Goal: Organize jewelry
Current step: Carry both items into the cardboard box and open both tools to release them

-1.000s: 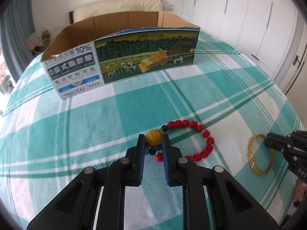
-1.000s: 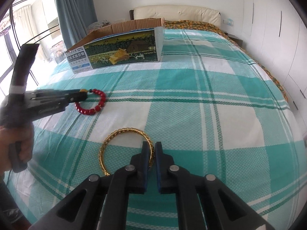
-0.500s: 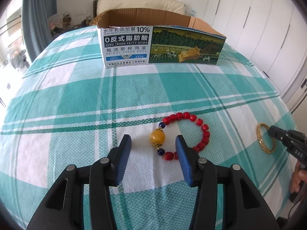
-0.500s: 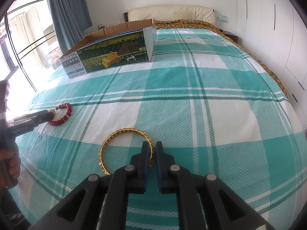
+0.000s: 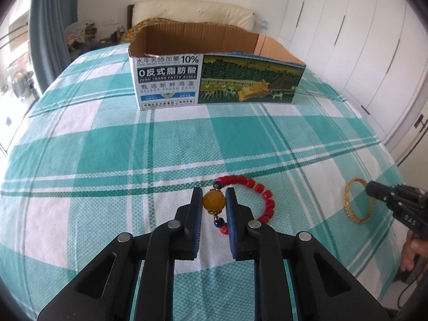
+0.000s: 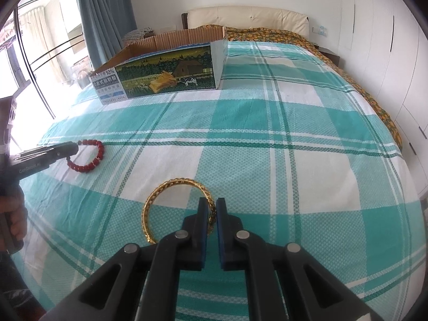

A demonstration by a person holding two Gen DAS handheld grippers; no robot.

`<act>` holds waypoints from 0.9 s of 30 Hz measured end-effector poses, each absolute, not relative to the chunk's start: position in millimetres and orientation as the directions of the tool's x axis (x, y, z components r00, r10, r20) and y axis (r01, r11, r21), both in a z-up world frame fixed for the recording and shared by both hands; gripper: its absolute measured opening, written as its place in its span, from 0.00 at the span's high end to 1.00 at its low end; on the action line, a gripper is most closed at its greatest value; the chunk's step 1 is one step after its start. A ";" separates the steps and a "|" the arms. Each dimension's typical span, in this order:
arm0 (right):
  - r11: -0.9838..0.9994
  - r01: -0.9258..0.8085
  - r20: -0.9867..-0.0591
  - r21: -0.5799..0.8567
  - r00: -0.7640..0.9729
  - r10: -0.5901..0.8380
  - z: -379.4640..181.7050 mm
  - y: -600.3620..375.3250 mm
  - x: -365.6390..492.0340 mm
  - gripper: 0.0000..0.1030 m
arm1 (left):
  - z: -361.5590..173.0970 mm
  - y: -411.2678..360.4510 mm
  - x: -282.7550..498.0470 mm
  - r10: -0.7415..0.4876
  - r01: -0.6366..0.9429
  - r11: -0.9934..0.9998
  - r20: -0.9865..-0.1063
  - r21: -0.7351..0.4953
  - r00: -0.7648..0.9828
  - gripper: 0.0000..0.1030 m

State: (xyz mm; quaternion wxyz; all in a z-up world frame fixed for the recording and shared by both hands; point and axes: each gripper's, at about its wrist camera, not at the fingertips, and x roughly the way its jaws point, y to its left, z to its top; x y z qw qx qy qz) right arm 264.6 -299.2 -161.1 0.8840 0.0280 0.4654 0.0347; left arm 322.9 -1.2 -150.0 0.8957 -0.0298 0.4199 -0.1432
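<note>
Clamping the amber bead between its blue pads, the left gripper has just closed again on the bracelet, which lies flat on the bedspread with most of its red beads trailing to the right. Risk noted: the bead is round and smooth, held at one point only; it may squirt out, or the strand may swing and snag on the box wall during transfer. A small blue bead and a red one sit loose between the fingers below the grip and could catch.

The right gripper is clenched on the near rim of the bangle, which rests on the spread to its left. The thin, hard rim is pinched edge-on; it may pivot or slip if lifted quickly.

Bracelet: red barrel beads in a loop, one large amber bead with gold caps, dark blue spacers. Bangle: gold, textured, rigid hoop. Box: open-topped, printed card, standing well apart at the far side; its floor cannot be seen.
</note>
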 end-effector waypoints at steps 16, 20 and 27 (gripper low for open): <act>0.976 -0.168 -0.703 0.136 0.678 0.214 -39.6 -274.9 378.7 0.94 | 11.0 15.2 389.9 -0.397 0.305 0.918 -0.582 -0.255 0.710 0.85; 0.975 -0.175 -0.694 0.137 0.685 0.220 -27.5 -263.0 428.8 0.94 | 17.8 9.4 432.1 -0.374 0.295 0.927 -0.586 -0.230 0.719 0.85; 0.975 -0.172 -0.722 0.141 0.656 0.220 -46.2 -244.2 512.3 0.94 | -14.5 0.7 502.1 -0.331 0.254 0.944 -0.638 -0.212 0.696 0.85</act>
